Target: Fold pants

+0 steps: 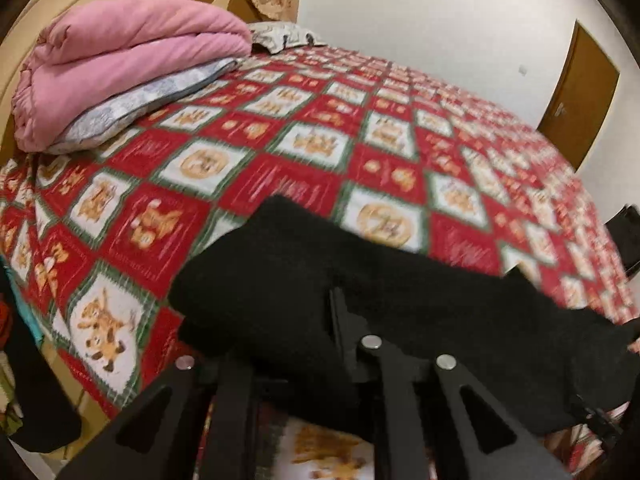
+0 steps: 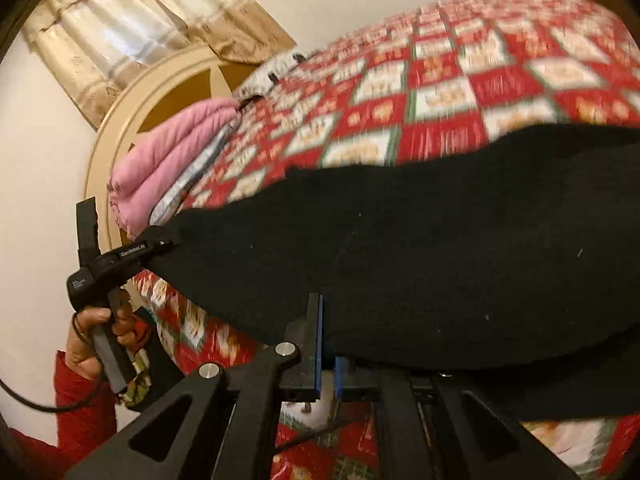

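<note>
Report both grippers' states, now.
Left gripper: shut on the black pants, clamping one edge.
Right gripper: shut on the black pants, fabric pinched between its blue-padded fingers.

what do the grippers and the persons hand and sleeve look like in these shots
Both grippers are matte black, with angular linkage arms, triangular cutouts and round silver pivot pins. The right gripper has blue pads on its fingers. The left gripper, seen from the right wrist camera, carries small white lettering and a black cable. The left hand is bare, with a red sleeve.
</note>
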Motion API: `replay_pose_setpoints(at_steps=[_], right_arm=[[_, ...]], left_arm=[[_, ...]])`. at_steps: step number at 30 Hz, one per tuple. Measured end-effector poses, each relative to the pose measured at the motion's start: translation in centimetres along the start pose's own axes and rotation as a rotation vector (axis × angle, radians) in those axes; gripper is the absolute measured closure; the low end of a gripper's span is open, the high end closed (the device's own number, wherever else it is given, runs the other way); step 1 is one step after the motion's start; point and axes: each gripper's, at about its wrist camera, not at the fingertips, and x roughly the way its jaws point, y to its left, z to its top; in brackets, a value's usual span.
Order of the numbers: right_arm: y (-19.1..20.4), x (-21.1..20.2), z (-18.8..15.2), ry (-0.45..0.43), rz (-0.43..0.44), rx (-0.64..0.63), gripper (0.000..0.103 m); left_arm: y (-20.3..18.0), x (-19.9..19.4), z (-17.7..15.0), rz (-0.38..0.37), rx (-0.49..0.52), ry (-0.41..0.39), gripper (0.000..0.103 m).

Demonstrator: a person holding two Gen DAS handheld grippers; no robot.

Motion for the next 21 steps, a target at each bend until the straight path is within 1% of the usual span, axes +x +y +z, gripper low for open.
replay_pose_setpoints(at_steps=[1,4,6,9,10,11,12,13,14,16,17,18,20,21], right_arm=[[-0.1,0.3,-0.3,0.015,0.000,0.002,0.099],[0.2,0.8,-0.9,0.023,-0.027,-0.038,0.099],[0.1,1.0,-1.1,0.027,-0.033,-0.042,0.099],[-0.2,1.3,-1.7,0.036,-0.042,-0.041,0.099],[-0.1,1.2,-1.7,0.034,-0.046,-0.049,0.099],[0.0,1.3,-1.7,0.037,-0.050,-0.061,0.099],[0.1,1.4,-1.6,0.039,-0.049,-0.066,0.099],[-0.1,1.4,-1.4,0.043,-0.037,-0.056,0.098],[-0.4,1.4,-1.3,0.048,-0.019,-0.032,0.098],[-0.9,1.5,-0.9,0.067,0.016,0.028,0.097],[-1.2,1.5,-0.7,0.077,0.032,0.058,0.096],[-1.2,1.4,-0.6,0.086,0.042,0.077,0.093],[-1.0,1.0,-0.6,0.090,0.067,0.091,0.080],[-0.7,0.7,-0.7,0.084,0.090,0.083,0.064]], left_arm=[[0.2,0.4,-0.4,0.010,0.006,0.003,0.085],[0.8,1.6,-1.4,0.012,0.011,0.002,0.083],[0.9,1.6,-1.7,0.010,0.014,-0.028,0.083],[0.5,1.3,-1.9,0.036,0.062,-0.043,0.081],[0.4,1.2,-2.0,0.049,0.078,-0.048,0.075],[0.5,1.1,-2.0,0.072,0.093,-0.053,0.062],[0.8,1.0,-1.9,0.106,0.102,-0.059,0.055],[1.2,0.7,-1.8,0.134,0.104,-0.067,0.041],[1.9,0.2,-1.7,0.147,0.096,-0.072,0.030],[3.2,-0.7,-1.5,0.165,0.067,-0.080,0.023],[4.2,-1.4,-1.3,0.196,0.039,-0.091,0.023],[4.8,-1.8,-1.3,0.220,0.021,-0.099,0.023],[5.7,-2.8,-1.4,0.260,-0.003,-0.121,0.023],[5.5,-3.4,-1.6,0.265,0.002,-0.135,0.023]])
